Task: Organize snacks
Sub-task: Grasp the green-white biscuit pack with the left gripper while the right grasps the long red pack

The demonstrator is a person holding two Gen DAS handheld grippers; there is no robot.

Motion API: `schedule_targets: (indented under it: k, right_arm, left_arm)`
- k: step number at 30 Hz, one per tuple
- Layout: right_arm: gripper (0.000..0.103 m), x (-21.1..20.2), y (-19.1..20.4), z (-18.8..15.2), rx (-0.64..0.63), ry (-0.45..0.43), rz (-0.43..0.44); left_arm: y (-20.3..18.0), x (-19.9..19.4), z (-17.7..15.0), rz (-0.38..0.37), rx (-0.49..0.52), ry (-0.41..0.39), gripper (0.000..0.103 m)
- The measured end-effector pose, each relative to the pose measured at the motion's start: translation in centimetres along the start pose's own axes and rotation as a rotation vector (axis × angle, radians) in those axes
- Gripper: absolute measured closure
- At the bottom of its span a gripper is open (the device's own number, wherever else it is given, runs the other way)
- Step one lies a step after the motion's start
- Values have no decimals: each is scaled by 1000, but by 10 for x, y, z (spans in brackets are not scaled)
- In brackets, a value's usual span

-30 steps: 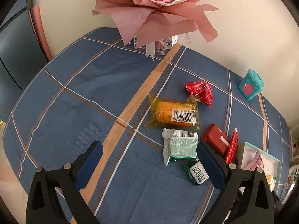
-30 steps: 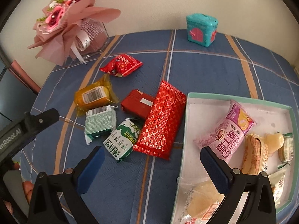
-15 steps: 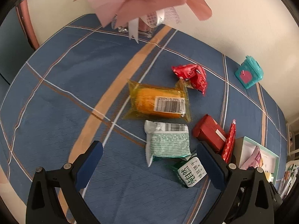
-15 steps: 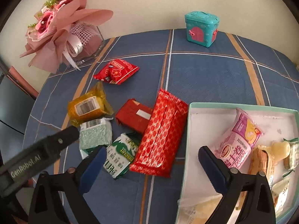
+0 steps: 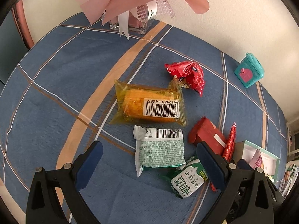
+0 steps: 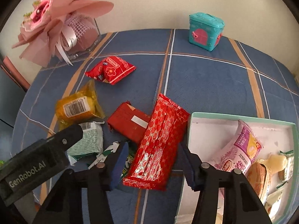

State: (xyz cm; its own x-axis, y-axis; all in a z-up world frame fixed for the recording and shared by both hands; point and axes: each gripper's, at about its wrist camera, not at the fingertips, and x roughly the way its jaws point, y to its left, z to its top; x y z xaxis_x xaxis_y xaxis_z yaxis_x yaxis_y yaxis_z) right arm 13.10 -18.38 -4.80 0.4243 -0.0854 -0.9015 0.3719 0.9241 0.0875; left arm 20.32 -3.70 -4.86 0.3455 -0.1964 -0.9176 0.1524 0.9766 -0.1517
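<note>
Altogether six loose snack packets [image 5: 150,105]

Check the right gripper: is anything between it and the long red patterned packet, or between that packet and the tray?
Nothing visible. The right gripper is closing with the long red packet between its fingers. The tray sits right beside the packet, open-topped, with bare floor at its near-left corner.

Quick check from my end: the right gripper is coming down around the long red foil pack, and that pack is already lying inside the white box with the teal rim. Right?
Not quite. The right gripper is closing around the long red foil pack, but the pack lies on the blue tablecloth just left of the white box, not inside it. The right wrist view shows this.
</note>
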Motion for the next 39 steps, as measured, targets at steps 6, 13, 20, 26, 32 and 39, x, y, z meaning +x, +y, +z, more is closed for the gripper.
schedule_targets:
  k: [6, 13, 20, 26, 32, 39]
  right_arm:
    - [55, 8, 8, -1, -48, 11, -29]
    - [65, 6, 8, -4, -71, 20, -75]
    - [74, -9, 1, 1, -97, -11, -150]
    - [84, -11, -4, 3, -94, -19, -157]
    - [89, -1, 0, 0, -110, -23, -166]
    - [89, 0, -5, 1, -100, -30, -143]
  left_arm:
    - [-4, 7, 0, 9, 19, 9, 3]
    - [-11, 10, -2, 18, 37, 20, 3]
    - [-10, 10, -3, 19, 31, 22, 3]
    - [-11, 15, -3, 24, 36, 33, 3]
    - [-14, 27, -7, 40, 49, 59, 3]
    - [-13, 38, -10, 34, 44, 86, 21]
